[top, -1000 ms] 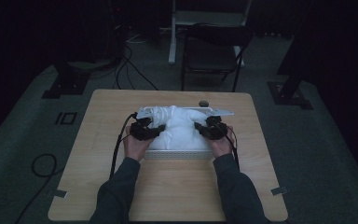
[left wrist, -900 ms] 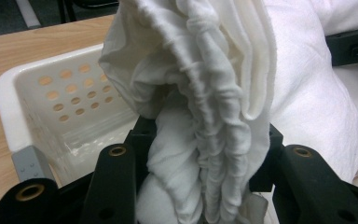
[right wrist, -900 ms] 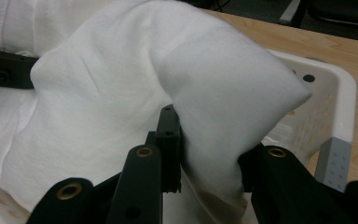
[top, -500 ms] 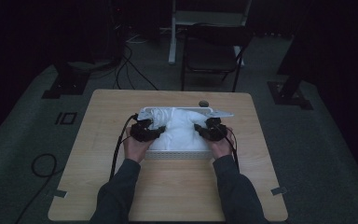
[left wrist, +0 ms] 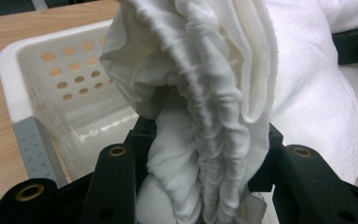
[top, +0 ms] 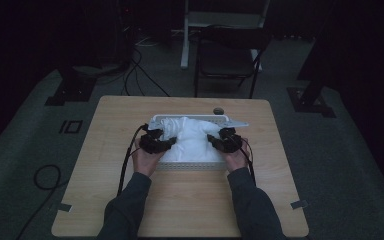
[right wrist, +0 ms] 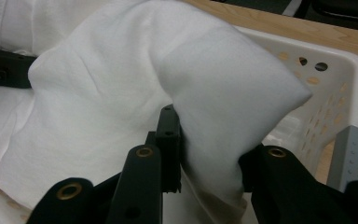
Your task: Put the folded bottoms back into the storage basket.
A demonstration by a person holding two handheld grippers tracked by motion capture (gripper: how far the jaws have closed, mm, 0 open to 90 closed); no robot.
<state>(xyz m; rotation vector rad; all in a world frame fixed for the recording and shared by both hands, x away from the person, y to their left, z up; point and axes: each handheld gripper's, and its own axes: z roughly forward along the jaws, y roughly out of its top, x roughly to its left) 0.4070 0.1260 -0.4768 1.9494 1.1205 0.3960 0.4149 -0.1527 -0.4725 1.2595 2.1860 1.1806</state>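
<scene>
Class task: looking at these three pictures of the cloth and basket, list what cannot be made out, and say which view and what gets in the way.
- Basket floor, high view: white cloth covers it.
- Left gripper pads, left gripper view: bunched cloth hides them.
- Right gripper pad faces, right gripper view: cloth fold wraps them.
- Small round thing behind the basket, high view: too small and dim.

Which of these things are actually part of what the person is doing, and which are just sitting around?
In use:
- white cloth, bunched in the basket
- white perforated basket holding it
- left gripper, shut on the cloth
- right gripper, shut on the cloth

Lying about:
- small round object beyond the basket on the wooden table
- folding chair behind it
- floor cables
</scene>
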